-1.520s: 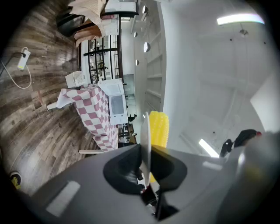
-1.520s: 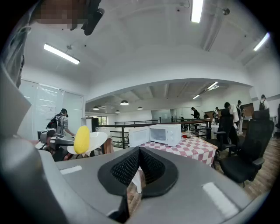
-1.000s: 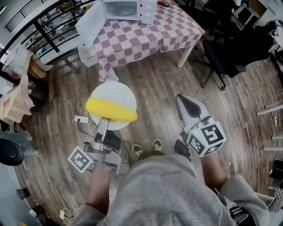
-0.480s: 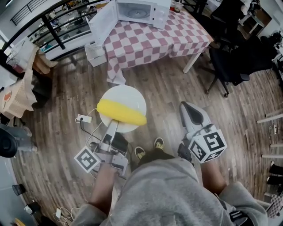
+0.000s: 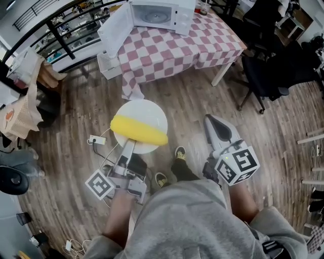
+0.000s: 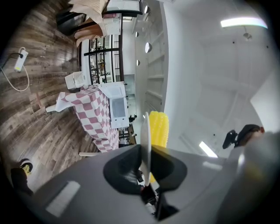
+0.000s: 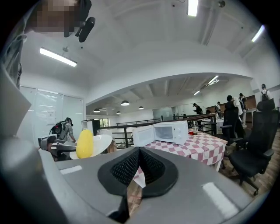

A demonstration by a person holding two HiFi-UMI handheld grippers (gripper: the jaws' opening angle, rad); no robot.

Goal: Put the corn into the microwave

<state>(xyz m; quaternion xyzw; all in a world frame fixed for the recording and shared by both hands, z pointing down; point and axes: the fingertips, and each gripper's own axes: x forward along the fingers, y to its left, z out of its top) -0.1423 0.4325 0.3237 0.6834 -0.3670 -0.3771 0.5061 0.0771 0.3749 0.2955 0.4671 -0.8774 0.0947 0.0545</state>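
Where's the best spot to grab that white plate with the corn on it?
By its thin rim, coming in level from the edge nearest the person. The plate is flat and shallow, and the corn lies across its middle, so only the bare rim fits between two jaws. The left gripper is shut on that near edge in just this way.

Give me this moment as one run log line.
left gripper: shut on round white plate | yellow corn cob: on plate | right gripper: shut, empty | white microwave: door open, on checked table
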